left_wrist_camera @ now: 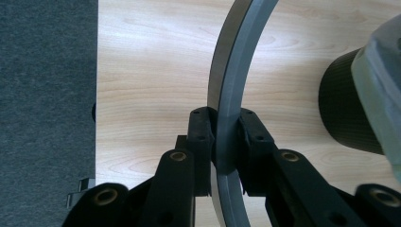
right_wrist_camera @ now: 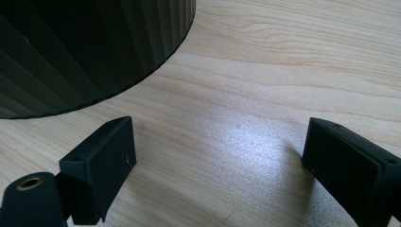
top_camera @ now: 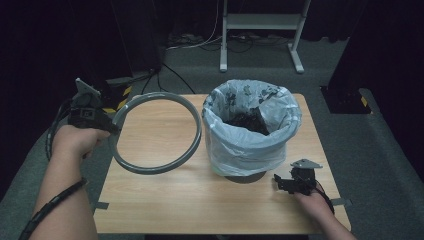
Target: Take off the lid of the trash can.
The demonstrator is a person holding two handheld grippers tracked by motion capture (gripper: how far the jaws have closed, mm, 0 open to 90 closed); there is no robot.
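Grey plastic ring (top_camera: 156, 133), held tilted above table, just left of bin.

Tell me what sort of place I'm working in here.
Probably a lab or studio set up for recording. A small wooden table stands on grey carpet, dark curtains hang around it, and cables run past a metal stand base. The left hand-held gripper holds a grey ring beside a lined bin.

left gripper (left_wrist_camera: 226, 142) clamped tight on the grey ring (left_wrist_camera: 231, 94), held over the wooden table (left_wrist_camera: 151, 71), black bin (left_wrist_camera: 345, 113) just off to the side.
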